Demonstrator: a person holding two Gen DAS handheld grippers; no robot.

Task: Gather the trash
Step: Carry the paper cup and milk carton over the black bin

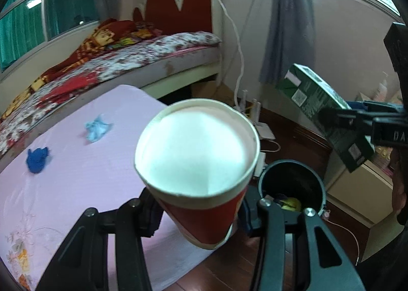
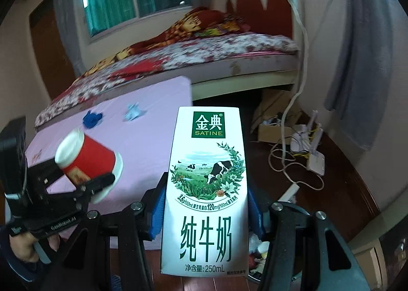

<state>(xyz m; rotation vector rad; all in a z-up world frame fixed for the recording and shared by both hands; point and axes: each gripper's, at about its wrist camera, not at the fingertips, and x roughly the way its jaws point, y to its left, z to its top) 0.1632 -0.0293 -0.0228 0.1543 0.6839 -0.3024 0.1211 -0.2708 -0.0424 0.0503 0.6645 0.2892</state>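
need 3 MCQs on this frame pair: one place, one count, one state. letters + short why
1. Where is the black round trash bin?
A. On the bed
B. On the wooden floor beside the pink-covered table
C. On the pink-covered table

2. How many crumpled blue scraps lie on the pink-covered table?
A. Two
B. Four
C. None

3. What is the state of the right claw?
A. Open and empty
B. Shut on a red cup
C. Shut on the white-and-green milk carton

Key:
1 B: the left wrist view shows the bin on the floor, just past the table's edge.
2 A: one dark blue scrap and one light blue scrap.
3 C: the blue pads press both sides of the carton; the red paper cup is in the left claw.
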